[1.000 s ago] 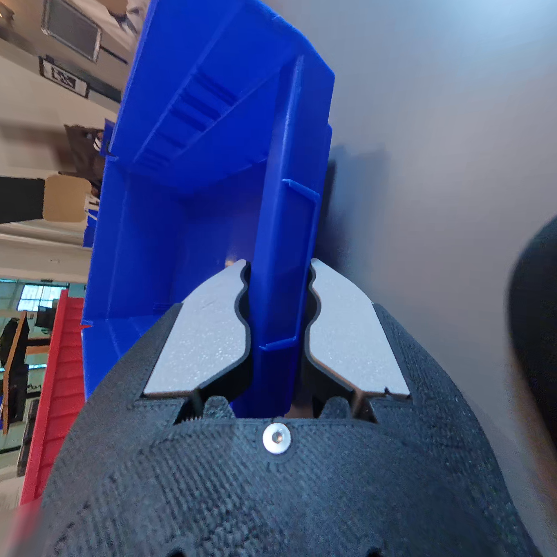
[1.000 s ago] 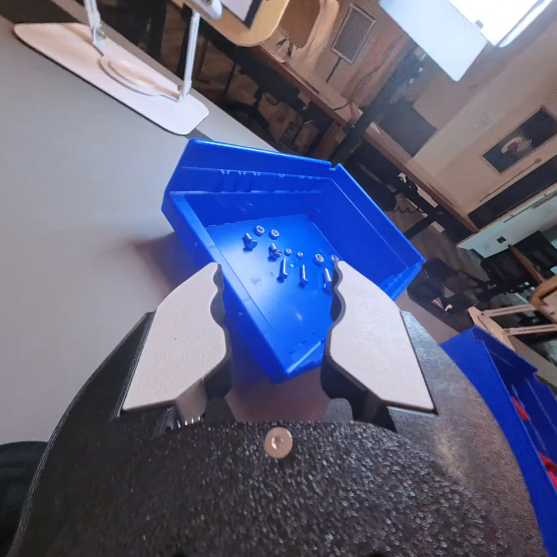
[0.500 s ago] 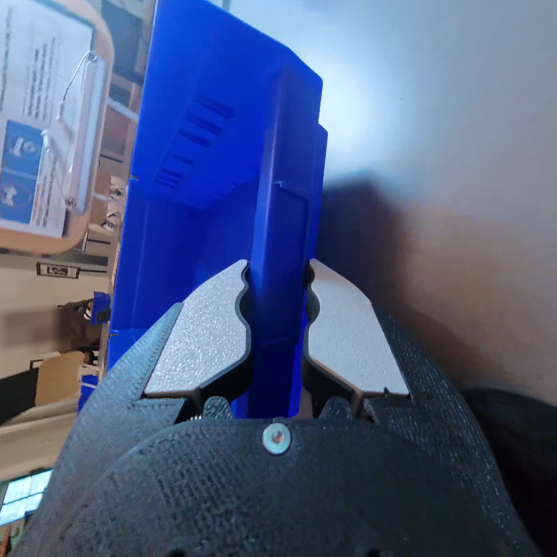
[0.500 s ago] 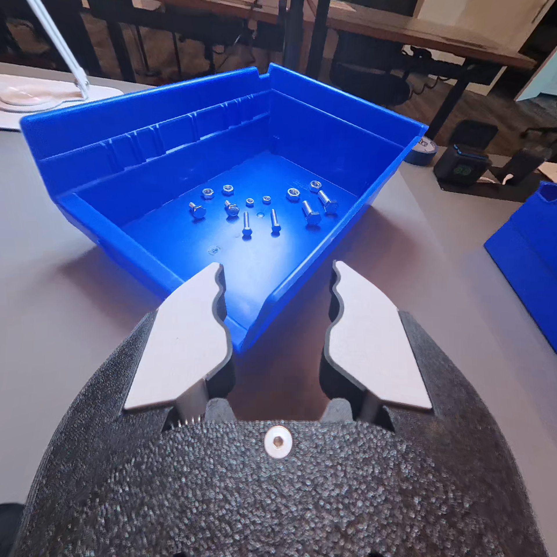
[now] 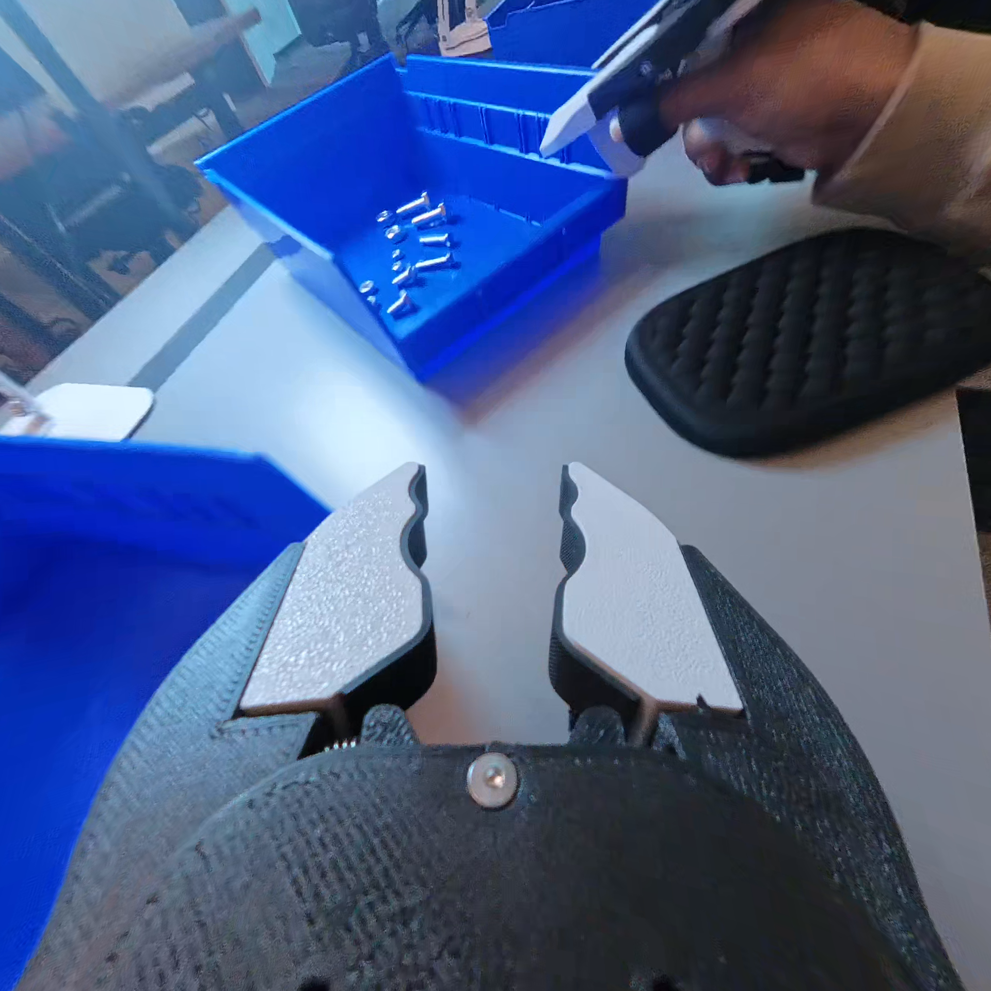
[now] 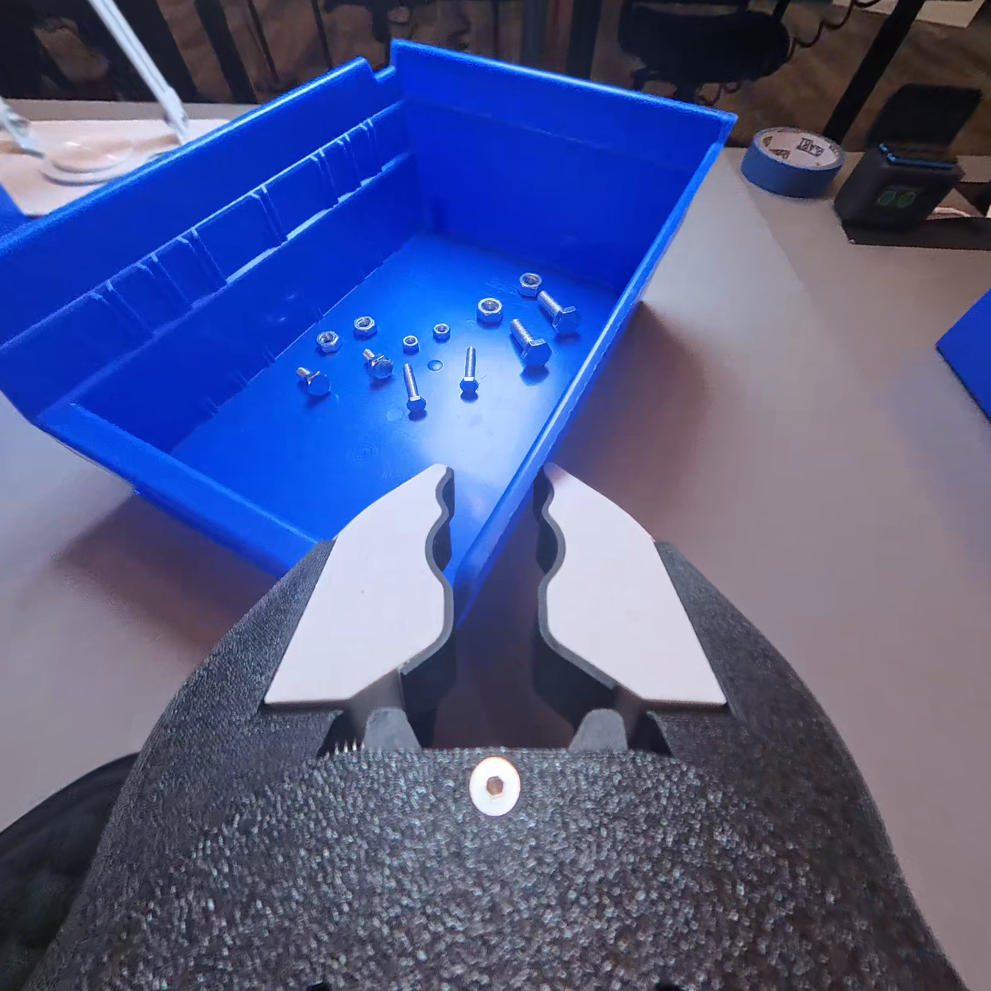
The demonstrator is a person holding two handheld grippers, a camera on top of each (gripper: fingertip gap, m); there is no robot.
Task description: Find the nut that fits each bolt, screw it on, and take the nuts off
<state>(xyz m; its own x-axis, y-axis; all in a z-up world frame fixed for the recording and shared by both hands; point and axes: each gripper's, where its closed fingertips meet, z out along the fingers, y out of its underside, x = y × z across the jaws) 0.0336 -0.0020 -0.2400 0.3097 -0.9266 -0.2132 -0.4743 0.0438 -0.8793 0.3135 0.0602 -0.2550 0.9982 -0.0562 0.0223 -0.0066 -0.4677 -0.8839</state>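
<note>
The left claw [image 5: 493, 528] has let go of the blue bin wall it was pinching and now hovers spread over bare grey table [image 5: 777, 563], a second blue bin [image 5: 107, 563] just to its left. The right claw [image 6: 493, 528] has closed in on the parts bin [image 6: 563, 177]; its fingers straddle the near corner wall, not quite pinching. Ahead of it, on the bin floor, lie the hex bolts [image 6: 531, 343] and nuts [image 6: 489, 310]. If it drags that corner, I'd expect the loose hardware to slide and scatter the pairs.

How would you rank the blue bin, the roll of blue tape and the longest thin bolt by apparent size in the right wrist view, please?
1. blue bin
2. roll of blue tape
3. longest thin bolt

The tape lies farther away, so its true margin may be greater.
</note>
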